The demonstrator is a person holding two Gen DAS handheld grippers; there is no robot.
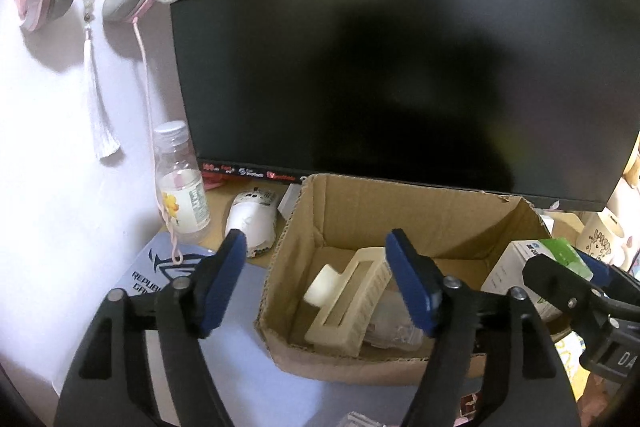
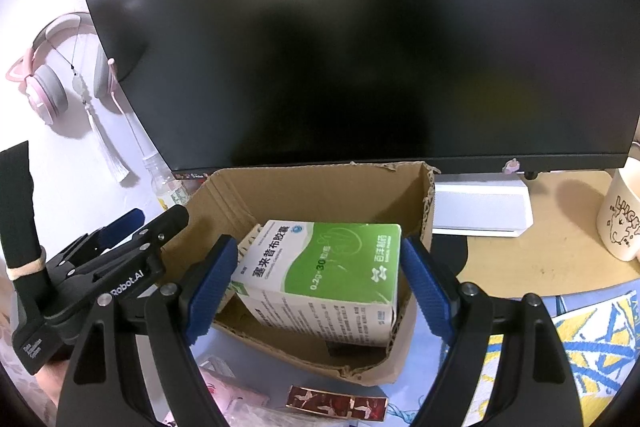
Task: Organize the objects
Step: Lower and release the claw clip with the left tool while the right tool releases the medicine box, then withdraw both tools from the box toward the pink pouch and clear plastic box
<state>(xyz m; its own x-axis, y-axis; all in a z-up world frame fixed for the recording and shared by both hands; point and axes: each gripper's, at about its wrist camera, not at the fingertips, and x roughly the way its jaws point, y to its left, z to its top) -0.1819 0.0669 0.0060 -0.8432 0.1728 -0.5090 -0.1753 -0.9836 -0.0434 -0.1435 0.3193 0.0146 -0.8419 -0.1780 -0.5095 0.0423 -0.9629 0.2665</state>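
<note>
Left wrist: left gripper (image 1: 320, 279) has its pads apart and empty. A cream hair claw clip (image 1: 352, 301) lies loose on the floor of the cardboard box (image 1: 352, 215), just below and between the pads, long axis running diagonally away from the camera.

Right wrist: right gripper (image 2: 316, 283) is clamped on a green-and-white medicine box (image 2: 328, 275), a pad on each short end, long axis across the fingers. It hangs over the cardboard box's open top, so I judge the right hand is nearer the drop and needs only to lower and release.
</note>
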